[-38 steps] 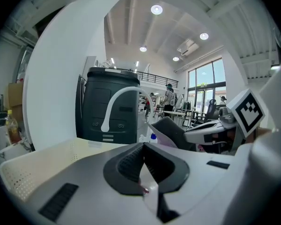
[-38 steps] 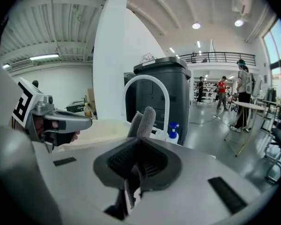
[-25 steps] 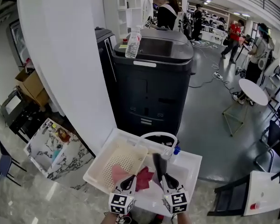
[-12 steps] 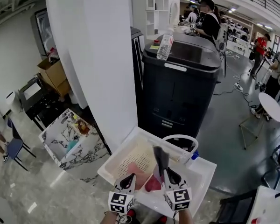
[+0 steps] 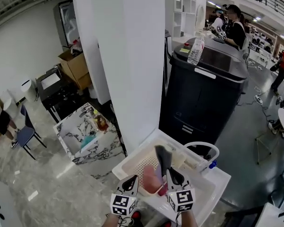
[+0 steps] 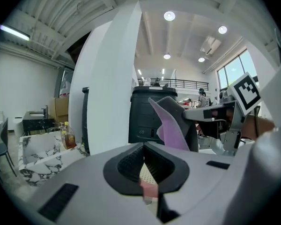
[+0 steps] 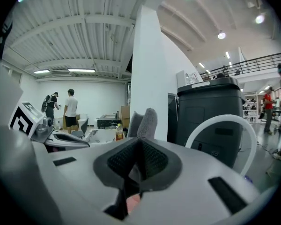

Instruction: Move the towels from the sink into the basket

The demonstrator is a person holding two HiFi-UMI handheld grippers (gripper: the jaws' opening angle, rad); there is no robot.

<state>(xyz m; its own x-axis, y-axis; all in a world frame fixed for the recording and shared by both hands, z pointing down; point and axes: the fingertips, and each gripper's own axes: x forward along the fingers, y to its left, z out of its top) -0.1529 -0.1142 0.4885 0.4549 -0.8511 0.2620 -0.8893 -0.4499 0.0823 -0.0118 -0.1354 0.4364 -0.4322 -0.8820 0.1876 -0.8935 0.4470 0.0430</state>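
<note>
Jaws of my left gripper point(image 6: 143, 164) are pinching a pink towel point(image 5: 151, 179); those of my right gripper point(image 7: 139, 161) are clamping a grey towel point(image 5: 162, 156), both hanging over the basket point(image 5: 134, 163). Only dropping them in seems to be remaining.

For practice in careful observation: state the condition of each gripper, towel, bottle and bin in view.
left gripper, shut on pink towel
right gripper, shut on grey towel
grey towel, sticking upright from the jaws
water bottle, upright on black bin
black bin, lid closed
</note>
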